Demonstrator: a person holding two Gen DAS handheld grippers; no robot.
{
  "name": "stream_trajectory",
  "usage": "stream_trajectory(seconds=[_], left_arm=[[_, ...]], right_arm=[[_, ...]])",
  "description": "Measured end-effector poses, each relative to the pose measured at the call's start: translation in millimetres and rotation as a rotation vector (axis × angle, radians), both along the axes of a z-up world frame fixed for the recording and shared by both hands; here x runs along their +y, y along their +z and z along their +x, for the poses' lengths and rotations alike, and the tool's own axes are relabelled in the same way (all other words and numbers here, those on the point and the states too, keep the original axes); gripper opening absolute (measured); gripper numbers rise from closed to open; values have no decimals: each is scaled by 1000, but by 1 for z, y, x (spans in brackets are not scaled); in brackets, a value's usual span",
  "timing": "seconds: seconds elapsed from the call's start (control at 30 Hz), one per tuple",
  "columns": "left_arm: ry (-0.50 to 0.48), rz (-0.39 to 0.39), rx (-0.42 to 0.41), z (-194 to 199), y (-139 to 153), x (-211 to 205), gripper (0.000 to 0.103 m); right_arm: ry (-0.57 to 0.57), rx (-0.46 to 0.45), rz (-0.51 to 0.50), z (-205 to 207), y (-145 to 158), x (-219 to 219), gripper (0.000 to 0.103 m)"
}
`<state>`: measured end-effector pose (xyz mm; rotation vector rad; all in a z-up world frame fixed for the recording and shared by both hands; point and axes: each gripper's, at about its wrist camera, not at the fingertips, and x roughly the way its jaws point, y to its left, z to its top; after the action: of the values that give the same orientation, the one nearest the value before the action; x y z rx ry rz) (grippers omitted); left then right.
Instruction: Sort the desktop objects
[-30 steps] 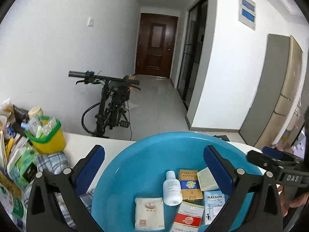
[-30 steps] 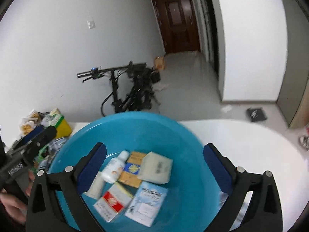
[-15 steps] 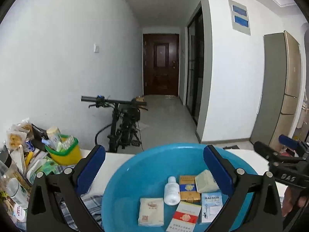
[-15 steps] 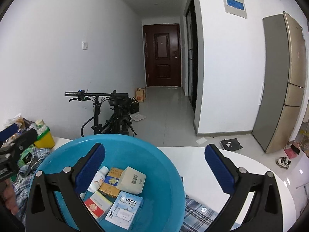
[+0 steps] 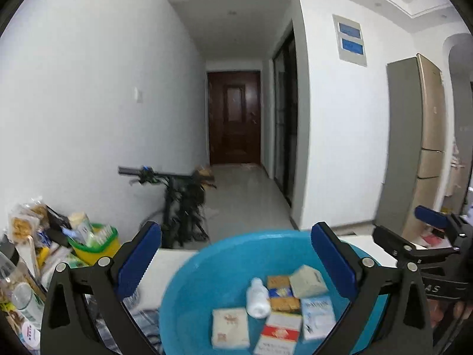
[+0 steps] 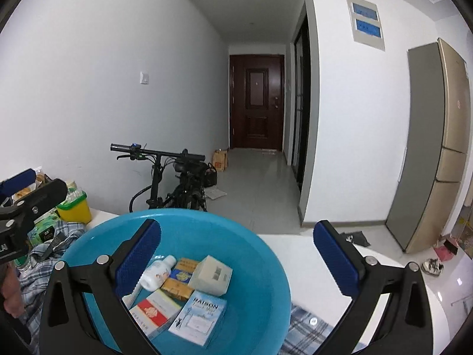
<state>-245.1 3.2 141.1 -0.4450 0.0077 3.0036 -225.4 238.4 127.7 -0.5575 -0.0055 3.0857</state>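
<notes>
A blue basin (image 5: 204, 278) (image 6: 254, 254) stands on the white table and holds a white bottle (image 5: 257, 297) (image 6: 156, 272), a red-and-white box (image 5: 279, 332) (image 6: 153, 313), a pale blue box (image 5: 317, 316) (image 6: 201, 316), a grey-green box (image 5: 307, 276) (image 6: 210, 275), an orange box (image 5: 280, 294) (image 6: 181, 278) and a white packet (image 5: 229, 328). My left gripper (image 5: 236, 263) is open and empty, held above the basin's near side. My right gripper (image 6: 236, 263) is open and empty over the basin's right part.
A yellow bin with a green rim (image 5: 94, 242) (image 6: 74, 207) and a heap of packets and bottles (image 5: 26, 254) crowd the table's left. A plaid cloth (image 6: 44, 263) lies under the basin. A bicycle (image 6: 177, 183) stands behind the table.
Both grippers have risen and tilted up, so the basin sits lower in both views and more of the room shows. Both stay open. The basin's contents have not moved.
</notes>
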Motion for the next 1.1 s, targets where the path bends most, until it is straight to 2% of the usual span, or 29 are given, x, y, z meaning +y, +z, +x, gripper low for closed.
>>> stream_trajectory(seconds=[0.17, 0.43, 0.57, 0.67, 0.83, 0.93, 1.1], left_arm=[[0, 18, -11, 6, -1, -4, 103], [18, 2, -40, 12, -4, 0, 103], [-21, 65, -66, 21, -2, -3, 103], [-31, 75, -87, 29, 0, -4, 103], [35, 44, -132, 41, 4, -5, 103], [30, 105, -99, 61, 9, -13, 103], [-10, 140, -65, 98, 22, -22, 103]], right_arm=[[6, -61, -25, 1, 3, 3, 103], [-20, -74, -31, 8, 5, 7, 103], [3, -79, -22, 18, 7, 5, 103], [16, -80, -9, 31, 10, 1, 103], [45, -77, -18, 55, 22, -3, 103], [58, -59, -9, 73, 29, -8, 103], [83, -14, 39, 108, 41, -18, 103]])
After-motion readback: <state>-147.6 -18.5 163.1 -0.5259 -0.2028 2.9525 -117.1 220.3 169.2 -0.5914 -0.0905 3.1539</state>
